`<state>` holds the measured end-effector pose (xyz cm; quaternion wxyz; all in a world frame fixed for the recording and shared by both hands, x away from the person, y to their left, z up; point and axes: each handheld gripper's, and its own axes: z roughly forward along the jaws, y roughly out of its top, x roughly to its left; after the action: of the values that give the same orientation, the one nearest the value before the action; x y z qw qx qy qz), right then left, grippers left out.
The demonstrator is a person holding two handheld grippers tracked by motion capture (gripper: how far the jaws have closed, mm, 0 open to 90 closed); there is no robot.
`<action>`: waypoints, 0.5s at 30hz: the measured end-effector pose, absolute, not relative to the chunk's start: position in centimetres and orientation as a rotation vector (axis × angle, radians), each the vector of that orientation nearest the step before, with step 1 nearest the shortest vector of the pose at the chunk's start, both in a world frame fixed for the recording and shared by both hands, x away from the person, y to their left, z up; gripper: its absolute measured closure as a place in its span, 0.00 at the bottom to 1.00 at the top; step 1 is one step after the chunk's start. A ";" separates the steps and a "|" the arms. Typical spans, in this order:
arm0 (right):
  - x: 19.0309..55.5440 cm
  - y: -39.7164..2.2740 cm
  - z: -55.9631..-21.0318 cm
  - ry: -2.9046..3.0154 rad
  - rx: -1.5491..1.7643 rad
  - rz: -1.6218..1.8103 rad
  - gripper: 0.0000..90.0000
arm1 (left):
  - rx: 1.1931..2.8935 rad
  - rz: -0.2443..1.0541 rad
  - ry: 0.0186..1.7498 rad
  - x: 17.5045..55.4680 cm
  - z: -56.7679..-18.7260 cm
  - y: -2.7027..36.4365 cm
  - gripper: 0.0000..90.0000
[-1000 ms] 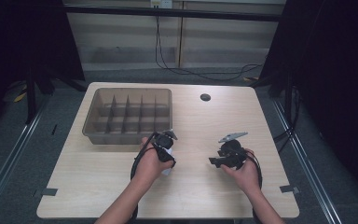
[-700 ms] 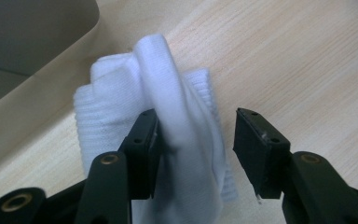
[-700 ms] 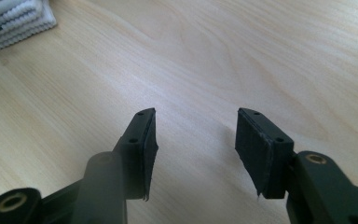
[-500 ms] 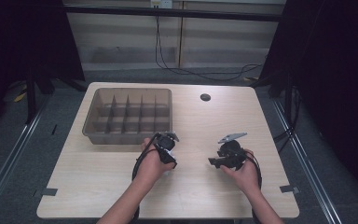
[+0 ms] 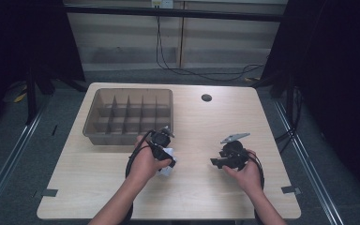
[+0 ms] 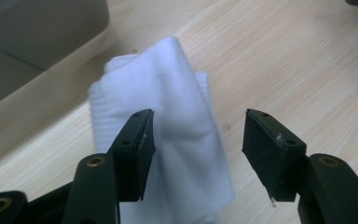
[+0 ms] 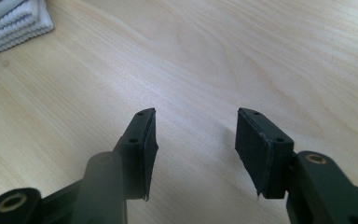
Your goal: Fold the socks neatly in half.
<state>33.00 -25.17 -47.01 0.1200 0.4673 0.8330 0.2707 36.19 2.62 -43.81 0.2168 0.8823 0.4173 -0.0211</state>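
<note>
A folded white cloth [image 6: 168,84] lies on the wooden table [image 5: 197,197] just in front of the divided tray [image 5: 122,139]. My left gripper [image 6: 196,114] points down over it, and its jaws have just been opening. They stand apart with the cloth under and between them, and the pads do not press on it. In the high view the left gripper [image 5: 161,146] sits above the cloth [image 5: 168,161]. To the right, my right gripper [image 5: 214,162] hovers low over bare wood. The right gripper [image 7: 196,112] is open with nothing between its jaws, and a corner of the cloth [image 7: 9,23] lies beyond it.
The grey-brown tray has several compartments, and its wall [image 6: 37,32] is close behind the cloth. A black round cable hole [image 5: 206,97] sits at the table's far side. Dark floor and metal rails surround the table.
The left hand has shifted slightly over the white cloth, near the tray's front wall. The right hand has kept still.
</note>
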 end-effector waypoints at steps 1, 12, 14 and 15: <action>33.0 -25.2 -47.0 2.435 1.361 0.788 0.54 | 2.444 -0.059 1.161 36.3 -43.6 2.9 0.49; 33.1 -24.7 -46.7 2.452 1.340 0.784 0.54 | 2.410 -0.039 1.226 36.9 -42.9 5.1 0.48; 33.1 -24.6 -46.7 2.455 1.339 0.783 0.54 | 2.416 -0.025 1.230 36.9 -43.0 5.3 0.48; 33.0 -24.6 -46.7 2.455 1.338 0.781 0.54 | 2.412 -0.029 1.242 37.0 -43.0 5.5 0.48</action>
<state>33.03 -24.64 -46.71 0.1191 0.4578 0.8396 0.2671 36.98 5.47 -43.05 0.2126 0.8687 0.4473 -0.0103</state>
